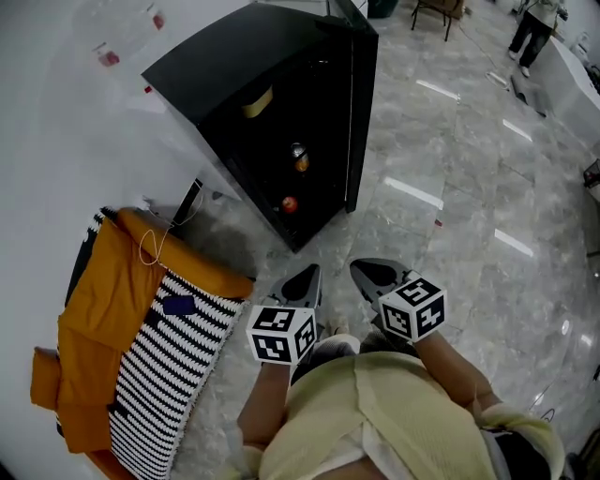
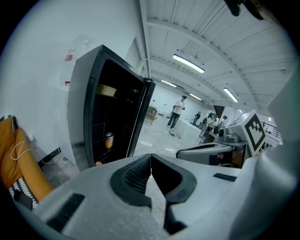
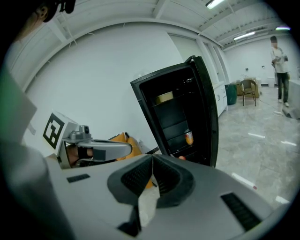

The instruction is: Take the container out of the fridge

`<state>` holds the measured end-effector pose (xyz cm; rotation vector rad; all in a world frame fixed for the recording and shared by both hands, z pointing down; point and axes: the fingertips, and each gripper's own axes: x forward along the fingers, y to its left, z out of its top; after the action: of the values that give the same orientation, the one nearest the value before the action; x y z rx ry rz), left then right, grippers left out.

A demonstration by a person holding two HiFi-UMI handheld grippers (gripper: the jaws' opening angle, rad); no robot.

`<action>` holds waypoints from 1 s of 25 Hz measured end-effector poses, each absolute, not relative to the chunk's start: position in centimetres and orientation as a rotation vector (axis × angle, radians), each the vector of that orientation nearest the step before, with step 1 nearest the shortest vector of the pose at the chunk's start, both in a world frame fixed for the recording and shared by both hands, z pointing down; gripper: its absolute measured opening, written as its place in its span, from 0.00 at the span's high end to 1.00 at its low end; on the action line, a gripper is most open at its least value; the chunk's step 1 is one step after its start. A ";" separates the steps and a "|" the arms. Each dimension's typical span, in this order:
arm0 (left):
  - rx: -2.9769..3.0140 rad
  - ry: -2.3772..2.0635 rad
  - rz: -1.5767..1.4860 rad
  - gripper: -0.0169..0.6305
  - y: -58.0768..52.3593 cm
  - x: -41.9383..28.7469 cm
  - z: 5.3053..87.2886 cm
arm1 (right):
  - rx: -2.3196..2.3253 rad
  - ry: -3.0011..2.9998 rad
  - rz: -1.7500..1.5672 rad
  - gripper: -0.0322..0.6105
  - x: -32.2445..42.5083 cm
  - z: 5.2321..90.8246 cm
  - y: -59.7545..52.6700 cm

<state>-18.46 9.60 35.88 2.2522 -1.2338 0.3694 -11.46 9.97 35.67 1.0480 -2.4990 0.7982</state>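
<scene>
A black mini fridge [image 1: 234, 66] stands on the floor with its door [image 1: 361, 112] swung open. On its top shelf sits a tan round container [image 1: 255, 101], which also shows in the left gripper view [image 2: 107, 90] and the right gripper view [image 3: 164, 97]. Lower shelves hold a can [image 1: 299, 157] and a small red thing [image 1: 290, 203]. My left gripper [image 1: 307, 277] and right gripper [image 1: 364, 272] hang side by side in front of the fridge, well short of it. Both are shut with nothing between the jaws, as the left [image 2: 151, 157] and right [image 3: 152, 160] gripper views confirm.
An orange jacket [image 1: 103, 309] and a black-and-white striped cloth [image 1: 173, 361] lie on a seat at the left, by the white wall. Glossy tiled floor [image 1: 469, 187] spreads to the right. A person [image 1: 534, 28] and a chair [image 1: 436, 11] are far off.
</scene>
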 end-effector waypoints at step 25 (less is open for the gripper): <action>2.327 -1.377 0.297 0.94 2.1 -19.2 33.8 | 0.968 -2.588 0.596 0.90 -12.5 32.1 2.2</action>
<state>-19.16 2.07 33.79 2.3269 -1.3773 0.2969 -12.52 2.19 32.08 0.9676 -2.5880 0.5963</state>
